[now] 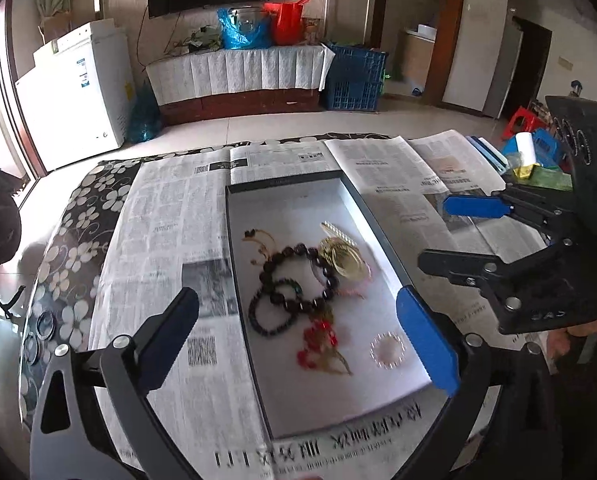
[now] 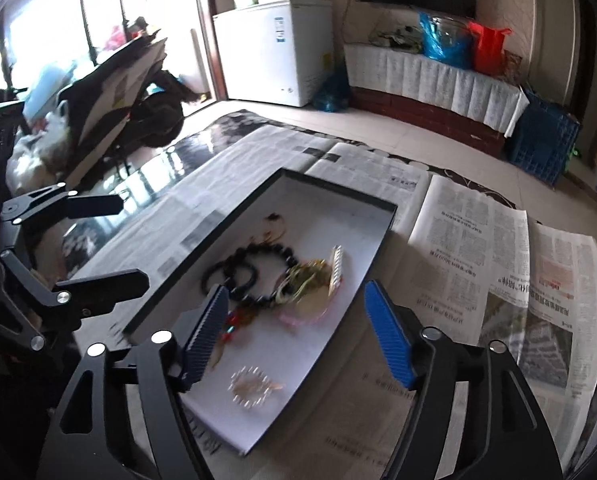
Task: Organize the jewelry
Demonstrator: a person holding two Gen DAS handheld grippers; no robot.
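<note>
Left wrist view | my left gripper [image 1: 298,320] jaws wide apart, nothing between | right gripper [image 2: 298,328] also apart, empty | jewelry [image 1: 302,280] piled in box [image 1: 290,196], at 12 o'clock from both | box long axis 12-to-6 | neither hand clearly nearer

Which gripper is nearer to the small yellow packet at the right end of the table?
Right. The right gripper hangs open before the yellow packet, right of the white jewelry box; the left gripper is open over that box, farther away.

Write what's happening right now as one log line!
left gripper: open, empty | right gripper: open, empty | jewelry: lying in white tray | both above tray
</note>
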